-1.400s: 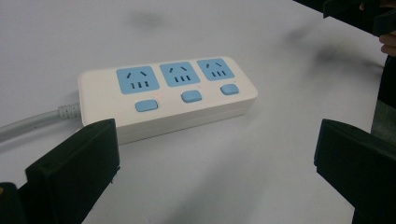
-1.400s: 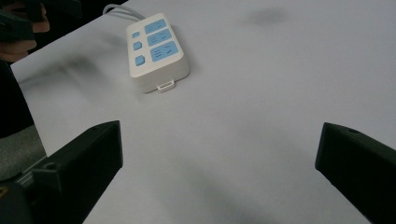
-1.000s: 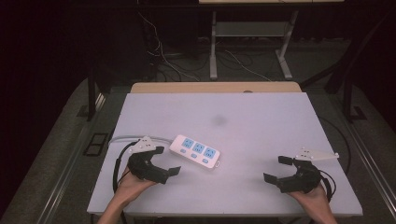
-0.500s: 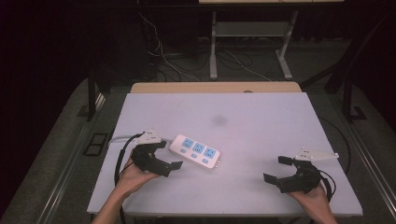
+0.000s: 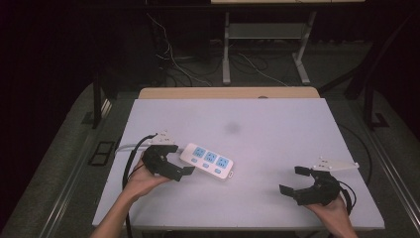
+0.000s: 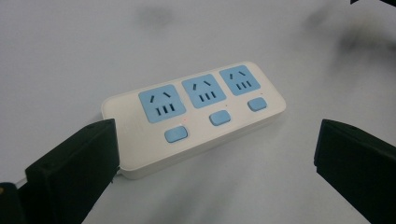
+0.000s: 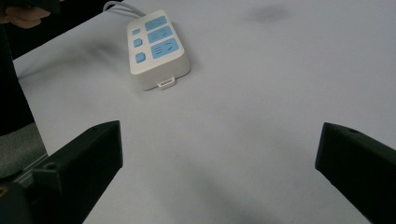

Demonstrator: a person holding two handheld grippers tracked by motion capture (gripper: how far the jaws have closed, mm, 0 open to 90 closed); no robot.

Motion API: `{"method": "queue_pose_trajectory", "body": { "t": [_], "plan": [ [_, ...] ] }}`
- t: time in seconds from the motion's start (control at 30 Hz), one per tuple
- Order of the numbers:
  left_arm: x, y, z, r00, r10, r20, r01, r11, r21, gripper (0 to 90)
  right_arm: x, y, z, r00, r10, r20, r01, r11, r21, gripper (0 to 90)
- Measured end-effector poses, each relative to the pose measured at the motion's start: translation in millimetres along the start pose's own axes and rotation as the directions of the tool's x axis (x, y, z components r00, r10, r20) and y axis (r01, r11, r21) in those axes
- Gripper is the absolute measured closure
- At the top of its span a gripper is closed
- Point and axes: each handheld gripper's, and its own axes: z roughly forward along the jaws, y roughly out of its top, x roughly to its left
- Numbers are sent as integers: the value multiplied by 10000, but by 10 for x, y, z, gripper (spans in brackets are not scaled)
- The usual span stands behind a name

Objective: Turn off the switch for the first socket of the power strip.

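We see a smooth white rounded power strip (image 5: 206, 161) with three blue sockets on the matte bench (image 5: 257, 124); both hand-held grippers, left (image 5: 179, 160) and right (image 5: 293, 180), spread wide.

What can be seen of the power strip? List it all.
The white rectangular plastic power strip has rounded corners, three light-blue socket faces in a row and a light-blue button beside each. Nothing is plugged in. It lies flat, face up, on the pale table, left of centre and angled. A white cable leaves its left end. The open left claw sits at that end, one jaw close against its corner; whether it touches is unclear.
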Motion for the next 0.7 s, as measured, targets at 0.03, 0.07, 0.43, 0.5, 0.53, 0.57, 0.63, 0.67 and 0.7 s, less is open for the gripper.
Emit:
{"method": "queue_pose_trajectory", "body": {
  "t": [0.03, 0.07, 0.43, 0.5, 0.53, 0.57, 0.63, 0.67, 0.7],
  "plan": [
    [0, 0, 0, 10000, 0, 0, 0, 10000, 0, 0, 0, 0, 0, 10000, 0, 0, 0, 10000, 0, 5],
    [9, 13, 1, 10000, 48, -14, -48, 10000, 57, 0, -2, -1, 0, 10000, 3, 2, -3, 10000, 2, 5],
    [120, 92, 65, 9999, 106, -104, -100, 9984, 550, 0, -3, -9, 3, 10000, 40, 7, -40, 10000, 74, 5],
    [139, 104, 76, 9999, 123, -89, -117, 9980, 623, 0, -5, -11, 4, 10000, 29, 3, -29, 10000, 84, 5],
    [147, 110, 81, 9999, 124, -87, -118, 9978, 645, 0, -6, -12, 5, 10000, 23, 5, -23, 10000, 87, 5],
    [157, 116, 88, 9998, 145, -97, -138, 9977, 668, 0, -7, -12, 6, 10000, 22, 3, -22, 10000, 91, 5],
    [179, 136, 106, 9998, 201, -63, -196, 9966, 801, 0, -7, -12, 7, 10000, 28, -5, -28, 9999, 100, 5],
    [188, 147, 118, 9998, 218, -39, -214, 9961, 858, 0, -7, -12, 7, 10000, 28, -5, -28, 9999, 100, 5],
    [194, 159, 131, 9997, 222, -32, -218, 9955, 924, 0, -7, -12, 9, 10000, 22, -5, -22, 9999, 100, 5]
  ]
}}
